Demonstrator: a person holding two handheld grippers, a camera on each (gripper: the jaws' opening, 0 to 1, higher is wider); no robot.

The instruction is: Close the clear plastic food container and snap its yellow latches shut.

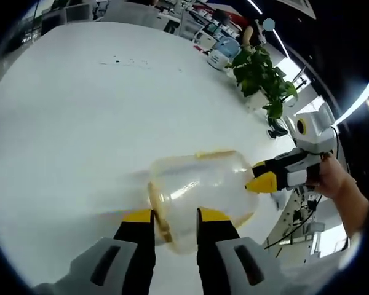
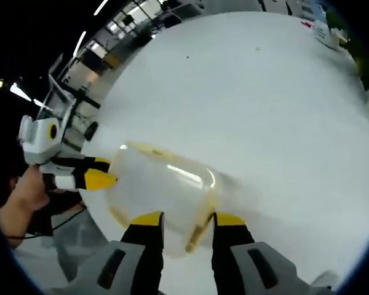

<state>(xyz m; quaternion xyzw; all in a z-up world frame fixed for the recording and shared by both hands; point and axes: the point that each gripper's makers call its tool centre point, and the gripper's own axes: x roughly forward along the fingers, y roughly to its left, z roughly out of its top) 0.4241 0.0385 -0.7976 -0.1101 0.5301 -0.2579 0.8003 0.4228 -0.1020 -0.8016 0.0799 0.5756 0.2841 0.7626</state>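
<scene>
A clear plastic container (image 1: 200, 190) with yellow latches lies on its side on the white table (image 1: 80, 104), slightly blurred. My left gripper (image 1: 175, 216) holds its near end: a yellow latch (image 1: 163, 221) and the rim sit pinched between the two yellow-tipped jaws. My right gripper (image 1: 261, 178), held by a hand (image 1: 335, 181), meets the container's right end. In the right gripper view the container (image 2: 163, 184) is just ahead. My right gripper (image 2: 187, 222) is closed on its rim and a yellow latch (image 2: 195, 236). The left gripper (image 2: 95, 177) touches its left end.
A potted green plant (image 1: 261, 77) stands at the table's far right edge, with a small box (image 1: 220, 56) beyond it. The table edge runs close behind the container on the right. Office desks and shelves line the background. A broad bare tabletop (image 2: 264, 92) stretches away.
</scene>
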